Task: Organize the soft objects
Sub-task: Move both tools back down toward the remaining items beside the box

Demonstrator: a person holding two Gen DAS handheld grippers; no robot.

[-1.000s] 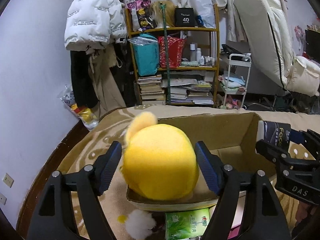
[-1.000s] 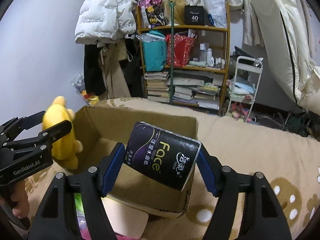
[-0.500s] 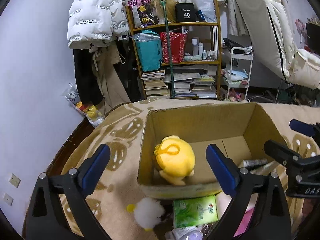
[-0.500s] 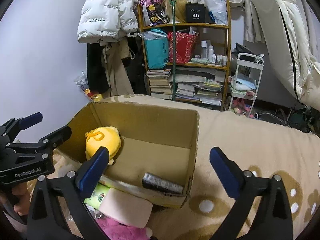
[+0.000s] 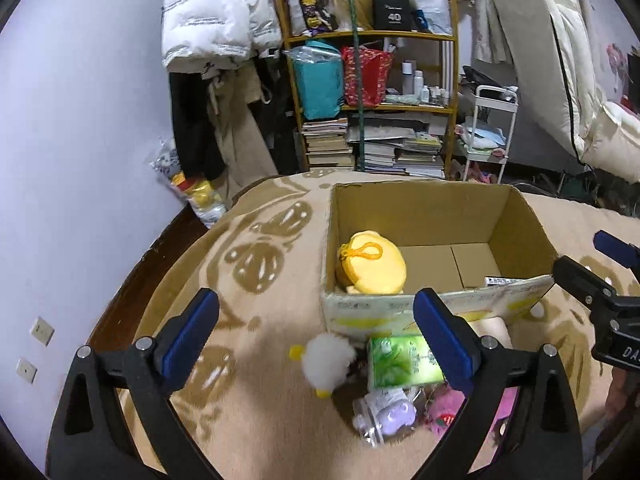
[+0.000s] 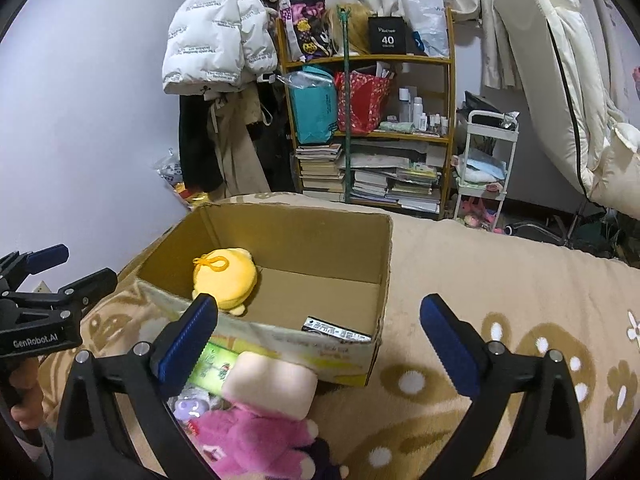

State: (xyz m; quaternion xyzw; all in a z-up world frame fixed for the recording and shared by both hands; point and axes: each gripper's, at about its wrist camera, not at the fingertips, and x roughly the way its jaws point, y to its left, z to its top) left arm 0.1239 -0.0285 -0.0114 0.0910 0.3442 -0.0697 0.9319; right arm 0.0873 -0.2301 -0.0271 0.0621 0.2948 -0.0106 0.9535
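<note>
An open cardboard box [image 5: 432,204] [image 6: 384,264] stands on the tan blanket. A yellow plush [image 5: 372,264] [image 6: 226,276] lies in its left part. A black tissue pack [image 5: 506,281] [image 6: 336,330] lies by its near wall. In front of the box lie a white fluffy toy [image 5: 326,362], a green tissue pack [image 5: 400,360] [image 6: 214,364], a beige foam block [image 6: 272,382], a pink plush [image 6: 244,440] and a lilac toy [image 5: 386,416]. My left gripper [image 5: 316,340] is open and empty above the white toy. My right gripper [image 6: 318,344] is open and empty over the box's near wall.
The blanket [image 6: 500,280] covers a bed with a dark wooden edge [image 5: 132,284] on the left by the wall. Behind stand a shelf of books and bags [image 5: 372,112], hanging coats [image 5: 216,28] and a small white trolley [image 6: 486,160].
Both grippers let go inside the box, opened and drew back towards me. The yellow plush and the black tissue pack now lie in the box.
</note>
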